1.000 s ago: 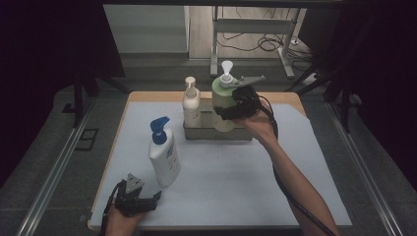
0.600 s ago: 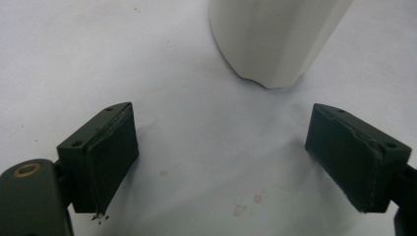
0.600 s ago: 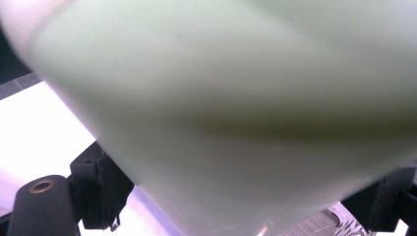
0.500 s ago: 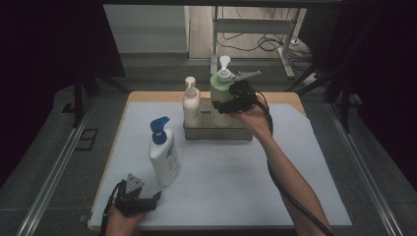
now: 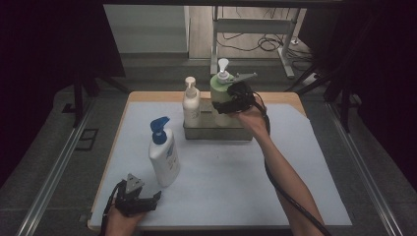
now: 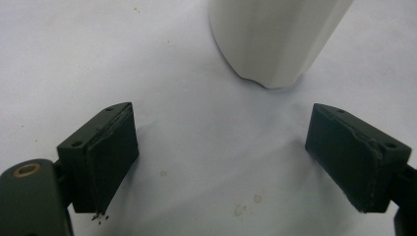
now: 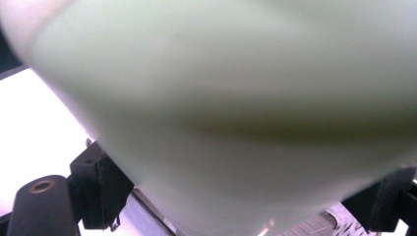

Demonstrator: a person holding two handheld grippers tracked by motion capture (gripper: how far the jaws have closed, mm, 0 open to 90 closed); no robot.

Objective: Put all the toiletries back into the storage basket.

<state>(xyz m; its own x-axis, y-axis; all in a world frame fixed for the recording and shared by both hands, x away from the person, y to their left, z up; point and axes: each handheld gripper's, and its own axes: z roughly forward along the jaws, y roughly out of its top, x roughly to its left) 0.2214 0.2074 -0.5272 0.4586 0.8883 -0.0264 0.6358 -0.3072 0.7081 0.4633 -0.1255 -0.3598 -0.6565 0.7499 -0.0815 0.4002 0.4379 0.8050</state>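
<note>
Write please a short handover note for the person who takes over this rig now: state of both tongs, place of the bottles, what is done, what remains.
Right tongs: shut on the green pump bottle, held over the metal tray, apparently not set down.
Left tongs: open, resting at the near table edge, holding nothing.
White pump bottle: standing in the tray, left side.
Blue-pump bottle: on the table mat, outside the tray.
Done: one bottle in the tray.
Left: probably set the green one down, then the blue-pump bottle.

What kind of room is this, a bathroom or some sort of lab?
Most likely a lab or test bench, not a bathroom. The white-topped table stands inside a dark frame with rails, loose cables lie on the floor behind it, and the green bottle is handled with a hand-held right gripper.
</note>
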